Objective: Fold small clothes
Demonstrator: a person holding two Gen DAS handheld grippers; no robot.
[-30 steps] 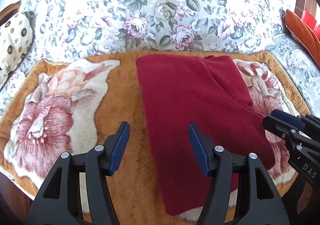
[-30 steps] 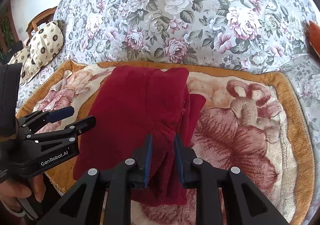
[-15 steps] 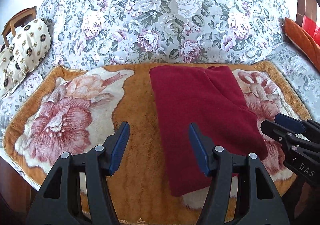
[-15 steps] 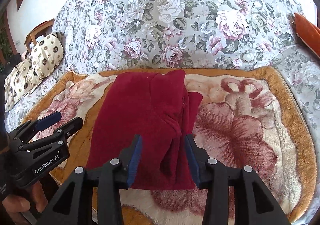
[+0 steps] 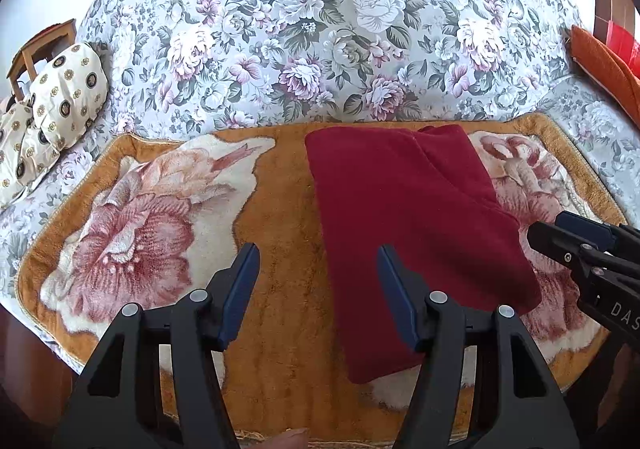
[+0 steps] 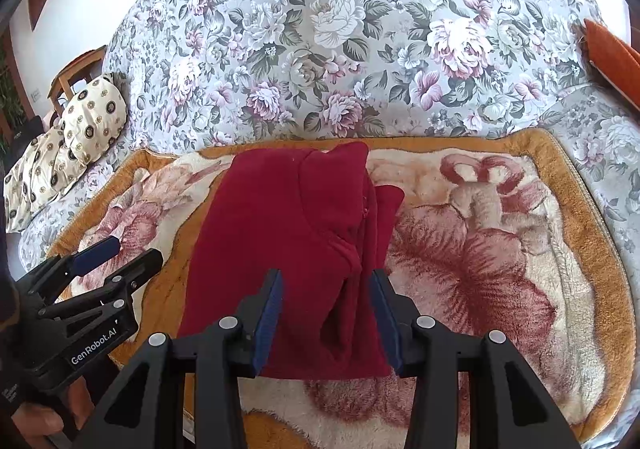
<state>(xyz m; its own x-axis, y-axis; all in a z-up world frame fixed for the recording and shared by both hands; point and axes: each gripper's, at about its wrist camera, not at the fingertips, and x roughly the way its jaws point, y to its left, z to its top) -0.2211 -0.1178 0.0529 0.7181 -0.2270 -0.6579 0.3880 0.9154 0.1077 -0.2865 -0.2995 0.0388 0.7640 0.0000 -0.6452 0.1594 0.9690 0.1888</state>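
A dark red fleece garment (image 5: 400,209) lies folded into a long strip on the orange flowered blanket (image 5: 276,209). My left gripper (image 5: 318,253) hovers open over the blanket at the garment's left edge, with nothing between its pads. In the right wrist view the garment (image 6: 288,229) has a folded flap along its right side. My right gripper (image 6: 326,277) stands open just above the garment's near end, its pads clear of the cloth. The left gripper (image 6: 136,251) shows at the left there, and the right gripper (image 5: 560,233) shows at the right edge of the left wrist view.
The blanket (image 6: 500,269) covers the seat of a flower-patterned sofa (image 5: 320,29). Cream patterned cushions (image 5: 60,97) lie at the left end and an orange cushion (image 5: 600,57) at the right. A wooden chair (image 5: 40,45) stands behind the cushions. A hand (image 6: 32,421) grips the left tool.
The right gripper's jaws have spread apart and let go of the garment's near fold. The left gripper has drawn back and up a little, still open.
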